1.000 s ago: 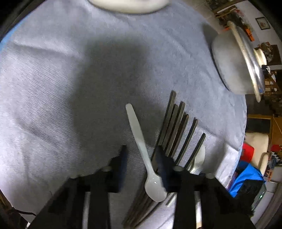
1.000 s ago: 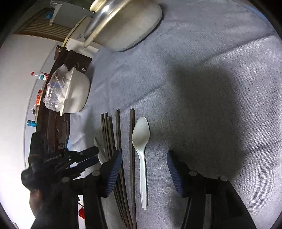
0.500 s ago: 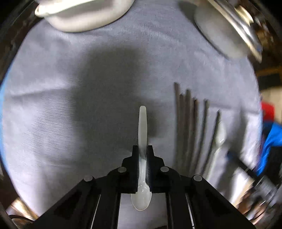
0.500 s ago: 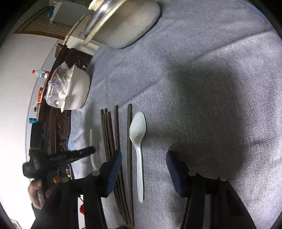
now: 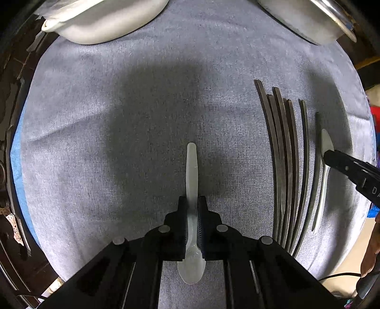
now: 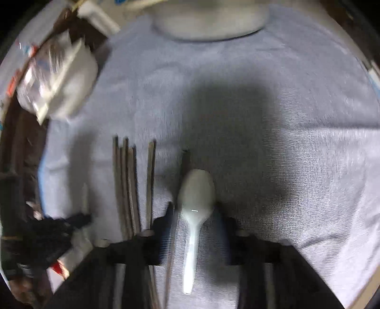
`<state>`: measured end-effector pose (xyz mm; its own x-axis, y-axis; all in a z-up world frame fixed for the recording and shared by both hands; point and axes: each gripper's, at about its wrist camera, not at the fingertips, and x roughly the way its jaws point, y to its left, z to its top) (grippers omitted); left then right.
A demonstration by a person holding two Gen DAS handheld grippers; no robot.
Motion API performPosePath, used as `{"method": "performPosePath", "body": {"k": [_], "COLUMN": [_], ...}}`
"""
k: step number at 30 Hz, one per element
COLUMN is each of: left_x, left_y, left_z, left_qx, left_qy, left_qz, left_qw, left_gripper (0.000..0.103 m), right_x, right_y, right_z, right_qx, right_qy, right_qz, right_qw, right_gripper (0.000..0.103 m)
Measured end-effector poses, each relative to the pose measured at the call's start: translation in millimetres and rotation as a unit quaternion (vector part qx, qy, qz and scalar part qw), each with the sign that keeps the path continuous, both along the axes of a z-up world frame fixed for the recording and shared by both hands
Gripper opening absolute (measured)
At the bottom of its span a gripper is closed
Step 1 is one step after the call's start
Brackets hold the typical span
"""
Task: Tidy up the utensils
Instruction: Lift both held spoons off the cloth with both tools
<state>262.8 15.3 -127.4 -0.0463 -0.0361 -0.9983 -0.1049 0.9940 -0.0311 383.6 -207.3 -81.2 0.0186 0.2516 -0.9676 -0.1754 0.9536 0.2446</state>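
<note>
In the left wrist view, a grey ribbed cloth (image 5: 118,142) is seen across most of the frame. A translucent white plastic spoon (image 5: 192,190) is held at centre, its flat handle pointing up the frame and its rounded bowl at the bottom. The left gripper (image 5: 192,204) is closed on the spoon's neck, the black ribbed pads pressed against both sides. At the right, dark slim chopsticks (image 5: 282,154) are laid side by side on the cloth. A second spoon (image 5: 325,166) is seen just right of them, partly covered by a black finger of the other gripper. A white bowl (image 5: 106,21) is cut by the upper left edge, and a metal-rimmed pot (image 5: 308,19) by the upper right.

In the right wrist view, which is blurred, the second spoon (image 6: 196,202) is shown at lower centre, bowl upward, on the cloth (image 6: 285,142). The right gripper (image 6: 196,221) is spread wide, one finger on each side of the spoon; whether it is touched cannot be told. The chopsticks (image 6: 130,185) are seen at left, with one further stick just beside the spoon. The white bowl (image 6: 71,78) is at upper left.
</note>
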Motion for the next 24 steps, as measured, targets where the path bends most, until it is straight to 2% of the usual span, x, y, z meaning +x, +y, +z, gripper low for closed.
{"method": "performPosePath", "body": {"k": [3,8,14,17,21,24], "left_x": [-1.7,-7.3,-23.0,-22.3,-20.9,-19.0], "left_y": [-3.3,-1.1,-1.6,-3.1,-12.0,-17.4], "left_z": [2.9,4.8,1.4,-0.5,-1.4,1.6], "left_qx": [-0.001,-0.010,-0.001,0.005,0.010,0.013], "left_qy": [-0.003,-0.011,0.020,0.036,0.051,0.050], "left_qz": [0.002,-0.009,-0.057,-0.058,-0.058,-0.063], "left_qw": [1.0000,0.9998,0.9982,0.9977,0.9970,0.9967], "left_gripper": [0.009,0.009,0.009,0.009,0.009,0.009], "right_x": [0.8,-8.2,-18.5,-14.0,-3.9,2.3], "right_y": [5.7,-15.0,-40.2,-36.7,-20.8,-5.7], "right_z": [1.1,4.0,-0.4,-5.4,-3.4,-1.4], "right_qx": [-0.018,-0.007,-0.036,-0.055,-0.087,-0.109], "right_qy": [-0.002,-0.002,0.023,0.048,0.058,0.055], "right_qz": [0.015,0.004,0.019,0.037,0.059,0.075], "right_qw": [1.000,1.000,0.999,0.997,0.993,0.990], "right_gripper": [0.026,0.026,0.026,0.029,0.030,0.026]}}
